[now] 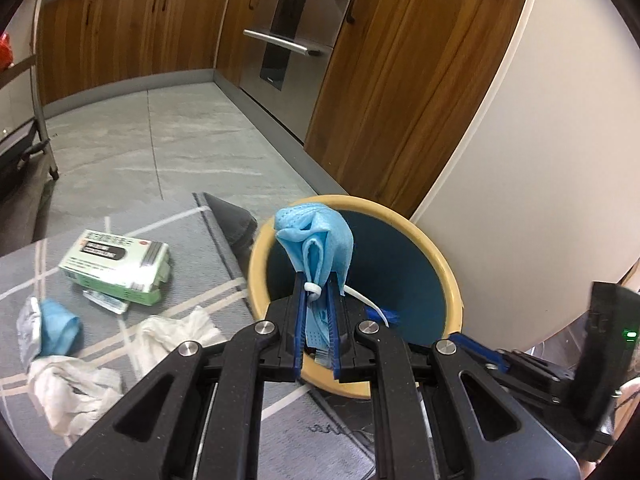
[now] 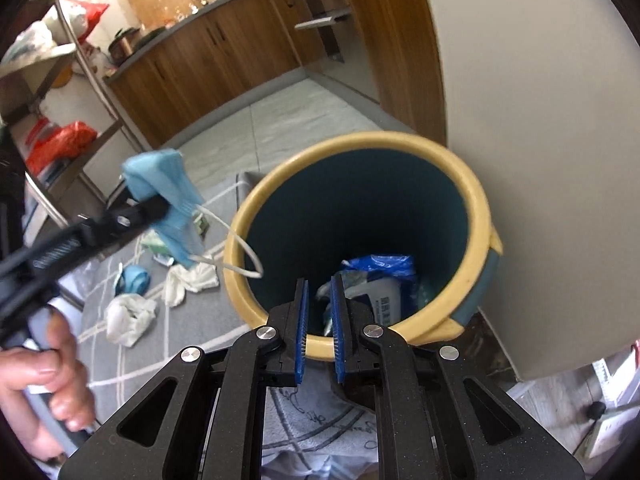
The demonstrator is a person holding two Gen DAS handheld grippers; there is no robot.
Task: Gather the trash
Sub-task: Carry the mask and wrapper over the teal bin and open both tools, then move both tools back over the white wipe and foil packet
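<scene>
My left gripper [image 1: 318, 280] is shut on a crumpled blue face mask [image 1: 316, 236] and holds it over the near rim of a teal bin with a yellow rim [image 1: 448, 272]. The mask [image 2: 168, 192] and left gripper [image 2: 152, 206] also show in the right wrist view, left of the bin [image 2: 478, 208]. My right gripper [image 2: 320, 284] hangs over the bin's near rim, jaws slightly apart with nothing between them. Blue plastic and a white packet [image 2: 380, 280] lie inside the bin.
On the grey rug lie a green-and-white box [image 1: 116, 266], white tissues [image 1: 76, 384], another blue mask [image 1: 60, 326] and foil wrapper [image 1: 28, 332]. Wooden cabinets [image 1: 384, 92] and a white wall [image 1: 540, 184] stand behind the bin. A metal shelf rack [image 2: 80, 80] is at left.
</scene>
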